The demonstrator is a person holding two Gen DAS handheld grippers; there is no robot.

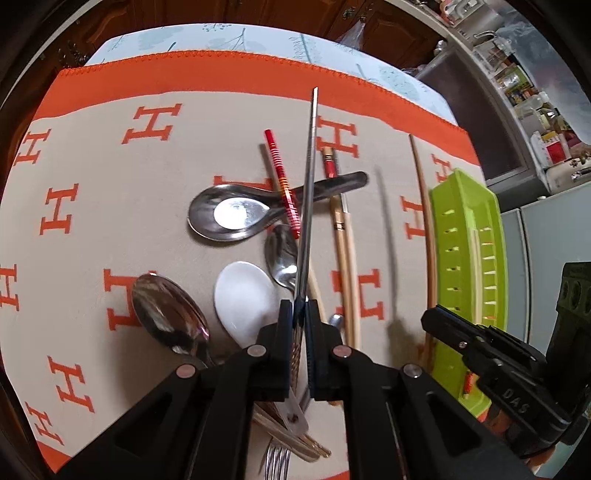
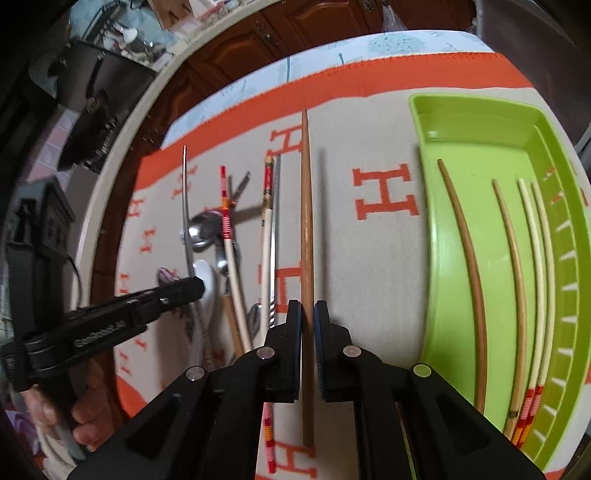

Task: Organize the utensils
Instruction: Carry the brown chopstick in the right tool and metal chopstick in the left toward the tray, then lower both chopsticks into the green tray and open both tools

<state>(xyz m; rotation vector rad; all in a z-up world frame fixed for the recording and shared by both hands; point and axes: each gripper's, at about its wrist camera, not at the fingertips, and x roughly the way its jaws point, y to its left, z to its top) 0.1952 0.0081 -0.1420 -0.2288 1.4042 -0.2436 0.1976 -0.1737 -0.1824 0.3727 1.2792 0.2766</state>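
The green tray (image 2: 480, 140) lies just off to the right of the right gripper (image 2: 308, 314), which has its fingers pinched tight on a brown chopstick (image 2: 306, 206) running lengthwise like the tray's slots. The left gripper (image 1: 299, 310) is clamped on a metal chopstick (image 1: 309, 177) above the spoon pile.

Matte black left gripper (image 1: 300, 310) and right gripper (image 2: 308, 310) are showing silver rivets, blue-edged pads and white lettering.

cabinets (image 1: 388, 22): dark wood | shelves (image 1: 524, 85): cluttered | tablecloth (image 1: 221, 40): pale blue, leaf-print
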